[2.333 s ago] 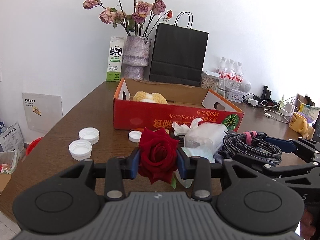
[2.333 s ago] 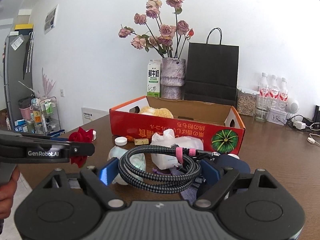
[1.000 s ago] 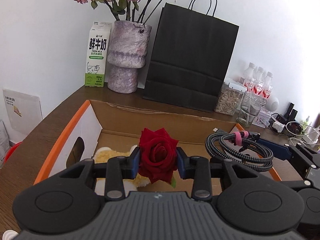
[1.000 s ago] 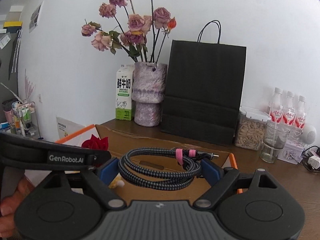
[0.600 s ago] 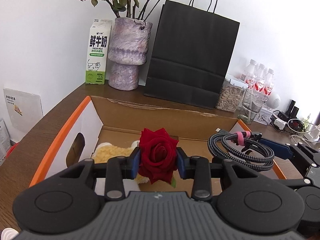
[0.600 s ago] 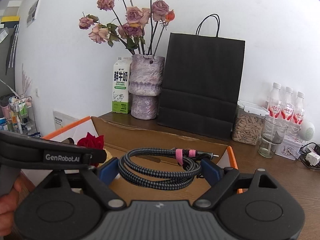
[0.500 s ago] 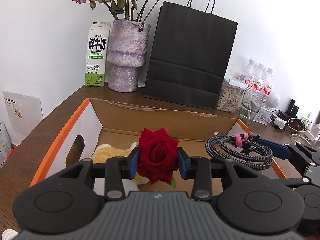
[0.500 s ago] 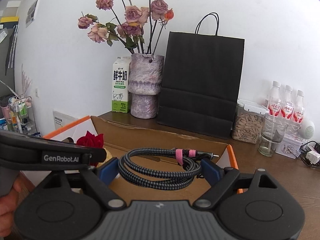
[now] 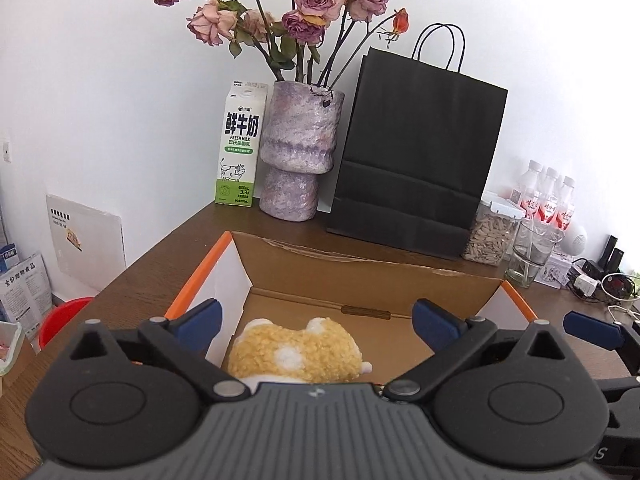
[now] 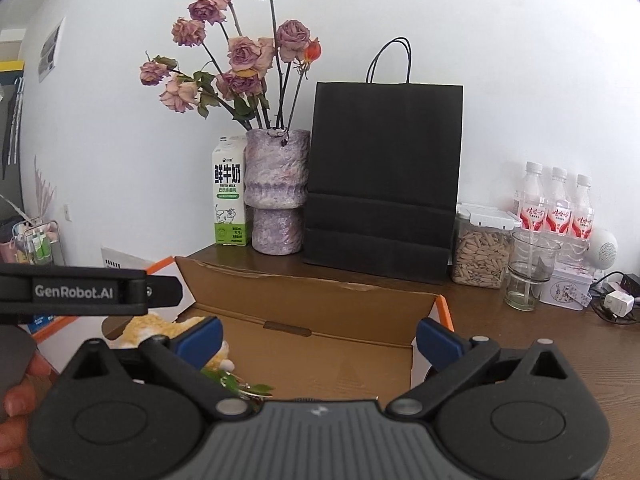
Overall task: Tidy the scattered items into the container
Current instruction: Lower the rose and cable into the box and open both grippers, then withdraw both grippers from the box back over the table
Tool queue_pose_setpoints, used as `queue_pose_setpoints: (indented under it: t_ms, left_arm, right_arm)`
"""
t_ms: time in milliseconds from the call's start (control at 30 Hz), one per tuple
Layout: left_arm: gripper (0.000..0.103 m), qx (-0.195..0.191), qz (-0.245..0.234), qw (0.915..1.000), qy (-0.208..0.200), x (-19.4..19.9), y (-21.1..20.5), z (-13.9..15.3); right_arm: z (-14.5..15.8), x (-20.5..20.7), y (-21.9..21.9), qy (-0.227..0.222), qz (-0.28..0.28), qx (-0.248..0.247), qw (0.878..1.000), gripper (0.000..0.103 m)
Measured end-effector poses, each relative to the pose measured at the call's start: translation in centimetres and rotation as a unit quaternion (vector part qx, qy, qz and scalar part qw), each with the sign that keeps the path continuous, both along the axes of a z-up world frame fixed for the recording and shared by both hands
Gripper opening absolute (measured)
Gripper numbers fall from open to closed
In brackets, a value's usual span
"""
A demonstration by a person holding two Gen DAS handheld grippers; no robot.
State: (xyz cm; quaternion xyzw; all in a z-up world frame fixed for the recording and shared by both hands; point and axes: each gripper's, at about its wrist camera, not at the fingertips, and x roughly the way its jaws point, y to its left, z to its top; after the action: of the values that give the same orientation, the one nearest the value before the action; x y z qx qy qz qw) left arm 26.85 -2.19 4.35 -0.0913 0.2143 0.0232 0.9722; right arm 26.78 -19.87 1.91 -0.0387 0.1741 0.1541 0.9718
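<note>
An open cardboard box point(image 9: 360, 276) with orange edges stands on the brown table; it also shows in the right wrist view point(image 10: 304, 300). A yellow plush toy point(image 9: 296, 354) lies inside it at the left point(image 10: 156, 326). My left gripper point(image 9: 318, 322) is open and empty above the box's near left part. My right gripper point(image 10: 318, 338) is open and empty above the box's middle. Green leaves point(image 10: 236, 384) show in the box just under my right gripper's left finger. The red rose and the braided cable are hidden from both views.
Behind the box stand a milk carton point(image 9: 240, 148), a purple vase of dried roses point(image 9: 298, 152) and a black paper bag point(image 9: 416, 164). A seed jar point(image 10: 480, 248), a glass point(image 10: 528, 276), water bottles point(image 10: 554, 208) and chargers are at the right.
Both grippers have opened above the box. The red rose has left my left gripper and the coiled cable has left my right gripper. Both grippers sit a little higher.
</note>
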Motion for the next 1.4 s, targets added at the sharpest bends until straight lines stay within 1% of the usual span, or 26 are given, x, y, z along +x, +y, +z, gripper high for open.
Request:
queue_pose_setpoints:
  t_ms: [200,900,1000,1167,1400]
  left_arm:
    - [0.103,0.004,-0.002,1.0,-0.005,-0.2,-0.3,0.1]
    - [0.103,0.014,-0.007,0.9995,-0.029,-1.4,-0.6,1.0]
    - [0.103,0.011,-0.009,0.9991,-0.04,-2.0,-0.4,1.5]
    - [0.103,0.01,-0.013,0.998,-0.061,-3.2,-0.5,2.5]
    - [0.103,0.016,-0.026,0.9953,-0.091,-6.2,-0.6,4.0]
  right_arm:
    - [0.0,-0.4,0.5,-0.002,0.003,-0.017,1.0,0.103]
    - [0.9,-1.6,0.5,-0.004,-0.005,-0.023,1.0,0.103]
    - [1.2,-2.0,0.3,-0.008,-0.007,-0.023,1.0,0.103]
    - [2.2,-3.5,-0.1,-0.029,-0.012,-0.019,0.999,0.103]
    - [3.9,-5.9,-0.3,-0.052,-0.011,-0.018,0.998,0.103]
